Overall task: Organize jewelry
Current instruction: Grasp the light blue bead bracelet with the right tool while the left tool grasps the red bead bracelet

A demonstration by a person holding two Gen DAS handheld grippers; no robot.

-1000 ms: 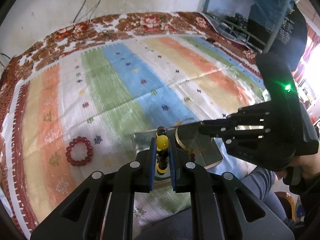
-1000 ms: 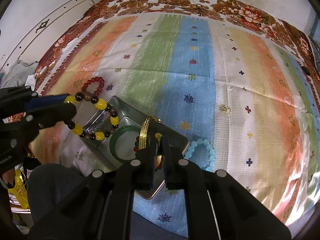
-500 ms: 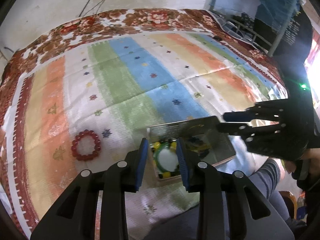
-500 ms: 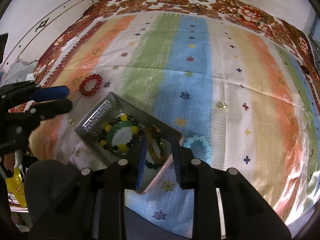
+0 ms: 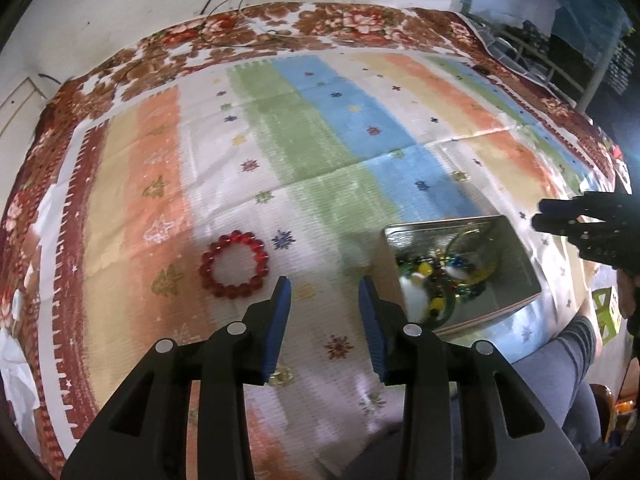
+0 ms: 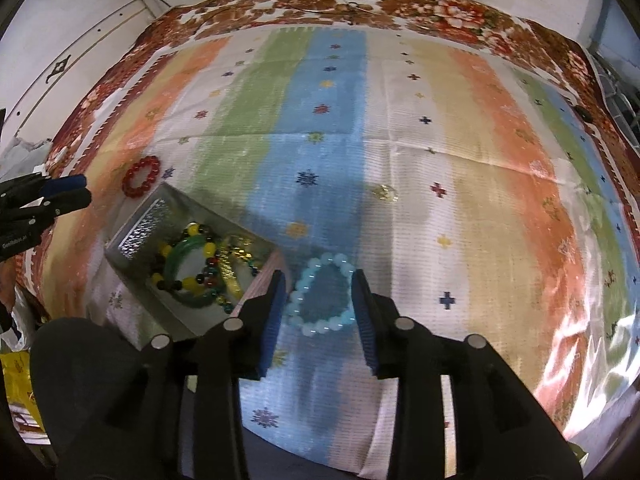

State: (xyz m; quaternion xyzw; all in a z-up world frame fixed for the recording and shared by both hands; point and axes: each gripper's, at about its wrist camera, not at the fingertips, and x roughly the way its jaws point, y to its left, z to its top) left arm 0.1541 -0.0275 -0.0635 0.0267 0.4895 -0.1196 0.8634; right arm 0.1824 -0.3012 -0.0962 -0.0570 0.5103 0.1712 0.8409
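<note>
Bracelets are the work here, and most of them are already put away. Farthest left on the striped cloth (image 5: 320,148) lies a red bead bracelet (image 5: 234,264), loose and untouched. The left tool (image 5: 324,296) hangs over bare cloth just right of it, jaws parted to a middling gap with nothing between them; they have just been opening. Next comes the metal tin (image 6: 140,228), which holds a green bangle (image 6: 188,276), a string of yellow and dark beads (image 6: 200,236), a gold bangle (image 6: 234,268) and some smaller coloured beads, all heaped together rather than sorted. Just right of the tin, a pale blue bead bracelet (image 6: 322,294) lies flat on the cloth — the right tool (image 6: 318,298) stands over it, jaws likewise just opened to a middling gap, with the ring framed between the blue pads (image 6: 276,312) but not visibly pinched. Further right, well apart, a small gold piece (image 6: 384,192) sits alone on the cloth; I cannot tell what it is. By my reckoning the job is well past halfway — the red bracelet, the blue one and perhaps that gold piece are left.
</note>
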